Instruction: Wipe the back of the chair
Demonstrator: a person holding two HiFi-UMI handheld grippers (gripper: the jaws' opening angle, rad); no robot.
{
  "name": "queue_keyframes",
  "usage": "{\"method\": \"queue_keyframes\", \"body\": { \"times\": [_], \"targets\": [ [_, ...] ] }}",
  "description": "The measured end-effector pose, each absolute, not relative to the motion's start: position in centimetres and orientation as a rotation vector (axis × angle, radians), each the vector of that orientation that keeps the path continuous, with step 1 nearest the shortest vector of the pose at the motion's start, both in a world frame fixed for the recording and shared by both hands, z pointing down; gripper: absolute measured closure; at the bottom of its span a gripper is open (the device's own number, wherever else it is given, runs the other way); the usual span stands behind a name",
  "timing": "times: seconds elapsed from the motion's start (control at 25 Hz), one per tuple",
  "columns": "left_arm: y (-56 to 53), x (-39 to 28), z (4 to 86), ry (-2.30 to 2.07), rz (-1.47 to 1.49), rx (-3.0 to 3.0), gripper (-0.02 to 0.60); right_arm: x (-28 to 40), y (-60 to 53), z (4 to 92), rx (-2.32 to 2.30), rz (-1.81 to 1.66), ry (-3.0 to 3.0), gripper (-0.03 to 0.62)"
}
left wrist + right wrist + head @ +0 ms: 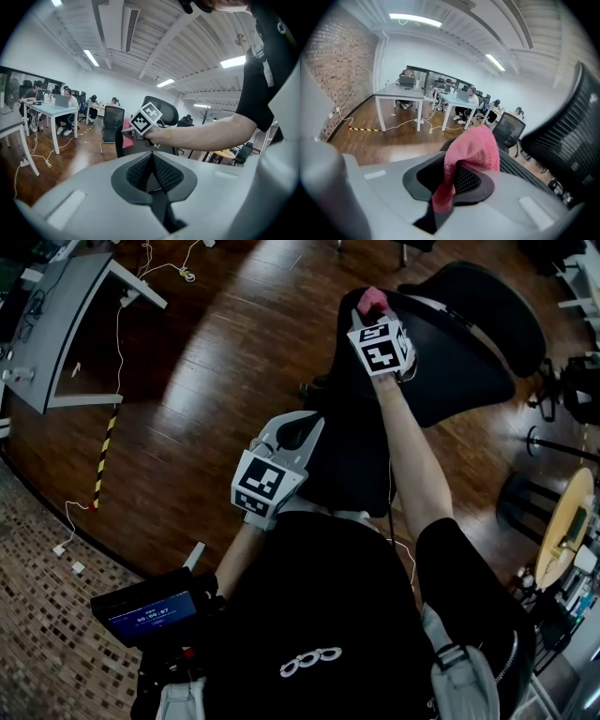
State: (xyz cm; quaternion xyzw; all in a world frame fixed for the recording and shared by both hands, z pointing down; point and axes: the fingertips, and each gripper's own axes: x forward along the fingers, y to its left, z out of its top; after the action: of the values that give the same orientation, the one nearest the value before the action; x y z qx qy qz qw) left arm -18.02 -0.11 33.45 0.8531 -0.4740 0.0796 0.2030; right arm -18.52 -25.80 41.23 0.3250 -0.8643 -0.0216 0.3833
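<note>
The black office chair (450, 362) stands right in front of me, its mesh back (569, 140) filling the right side of the right gripper view. My right gripper (368, 310) is shut on a pink cloth (372, 298) and holds it against the top of the chair's back. The cloth (471, 147) bulges out between the jaws and hides the fingertips of the right gripper (461, 171). The left gripper view shows that cloth (127, 136) pressed on the chair (119, 143). My left gripper (307, 425) hangs lower, close to the chair's near side. The left gripper (151, 157) has its pads together with nothing between them.
A grey desk (66, 315) stands at the far left, with cables and a yellow-black tape strip (103, 451) on the wooden floor. A round wooden table (567, 521) and another chair base (562, 381) are at the right. People sit at desks (51, 110) further off.
</note>
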Motion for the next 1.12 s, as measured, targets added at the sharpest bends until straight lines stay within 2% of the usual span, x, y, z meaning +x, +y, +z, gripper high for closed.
{"method": "queue_keyframes", "body": {
  "times": [0.24,0.4,1.12],
  "targets": [
    [-2.2,-16.8,33.1,-1.307,0.256,2.416,0.591,-23.4,-22.9,41.3,0.57,-0.065,-2.342,0.554],
    [-3.5,-15.8,33.4,-1.278,0.284,2.434,0.591,-23.3,-23.0,41.8,0.55,-0.064,-2.355,0.554],
    [-4.5,-4.6,35.3,-1.113,0.414,2.469,0.591,-4.3,-27.3,44.1,0.852,0.081,-2.254,0.554]
  ]
}}
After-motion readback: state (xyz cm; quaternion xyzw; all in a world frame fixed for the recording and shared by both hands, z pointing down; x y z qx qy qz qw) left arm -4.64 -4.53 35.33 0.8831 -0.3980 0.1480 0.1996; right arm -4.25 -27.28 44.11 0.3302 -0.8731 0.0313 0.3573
